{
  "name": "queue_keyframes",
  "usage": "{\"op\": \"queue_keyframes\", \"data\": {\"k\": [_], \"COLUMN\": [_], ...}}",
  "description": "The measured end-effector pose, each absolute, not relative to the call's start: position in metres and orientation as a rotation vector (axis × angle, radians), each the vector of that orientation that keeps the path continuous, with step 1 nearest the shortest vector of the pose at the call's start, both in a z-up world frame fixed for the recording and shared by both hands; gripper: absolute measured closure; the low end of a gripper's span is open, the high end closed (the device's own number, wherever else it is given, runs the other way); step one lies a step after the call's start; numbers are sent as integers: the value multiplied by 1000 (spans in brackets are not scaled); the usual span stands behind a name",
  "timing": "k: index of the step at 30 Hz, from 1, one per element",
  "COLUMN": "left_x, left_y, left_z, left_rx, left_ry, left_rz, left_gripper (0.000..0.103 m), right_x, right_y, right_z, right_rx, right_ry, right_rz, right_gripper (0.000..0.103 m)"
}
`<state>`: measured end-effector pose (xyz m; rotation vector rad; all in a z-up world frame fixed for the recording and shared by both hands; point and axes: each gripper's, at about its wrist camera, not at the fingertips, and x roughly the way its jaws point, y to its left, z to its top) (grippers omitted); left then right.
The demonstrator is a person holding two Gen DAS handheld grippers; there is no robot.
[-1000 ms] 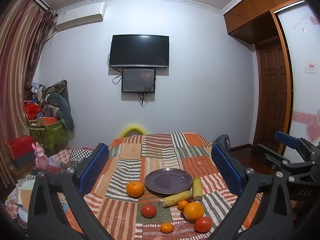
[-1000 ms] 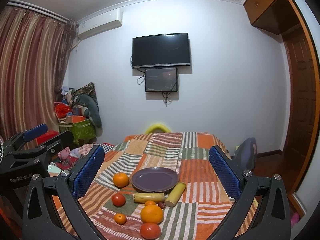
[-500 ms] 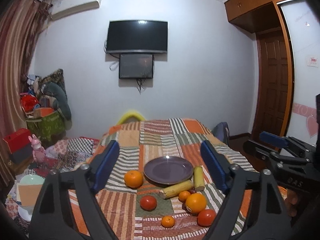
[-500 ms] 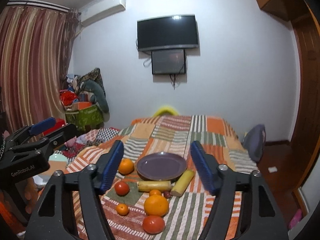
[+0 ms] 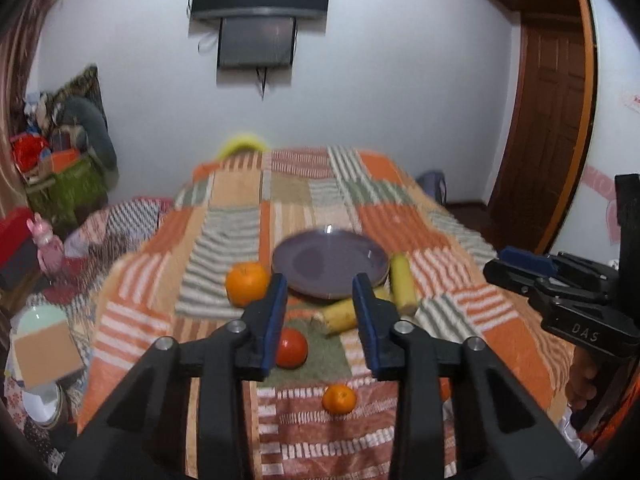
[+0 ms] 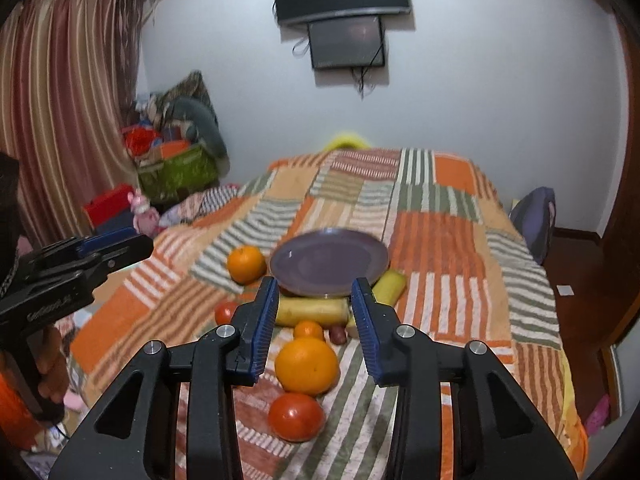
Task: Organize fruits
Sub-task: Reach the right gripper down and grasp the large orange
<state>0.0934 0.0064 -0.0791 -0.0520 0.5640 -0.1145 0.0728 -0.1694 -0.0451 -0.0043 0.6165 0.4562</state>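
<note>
Your left gripper (image 5: 320, 312) and right gripper (image 6: 316, 312), jaws closing on nothing, above the purple plate (image 6: 329, 262) and fruit on the bed.

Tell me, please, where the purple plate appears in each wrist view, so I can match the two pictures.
Left wrist view: purple plate at centre, just above the fingertips of the left gripper.
Right wrist view: purple plate at centre, just above the fingertips of the right gripper.
Shared landmark: the orange to the left of the plate.
</note>
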Motion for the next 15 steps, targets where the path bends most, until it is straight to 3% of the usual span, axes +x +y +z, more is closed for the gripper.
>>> {"op": "queue_keyframes", "data": {"k": [6,11,15], "left_x": [113,128,139], "left_y": [20,38,51], "left_z": [-112,-137,-153], "left_rx": [-56,-83,-114], "left_ry": [658,742,788], "left_rz": [-92,-62,-41], "left_gripper": [71,71,71], "right_x": [91,101,110], "right_y": [-159,-154,-148], "right_z": [-70,-89,-105], "right_rx": [-47,-48,-56], "right_ry": [729,797,849], "right_rz": [483,495,505], "right_gripper": [66,42,33]}}
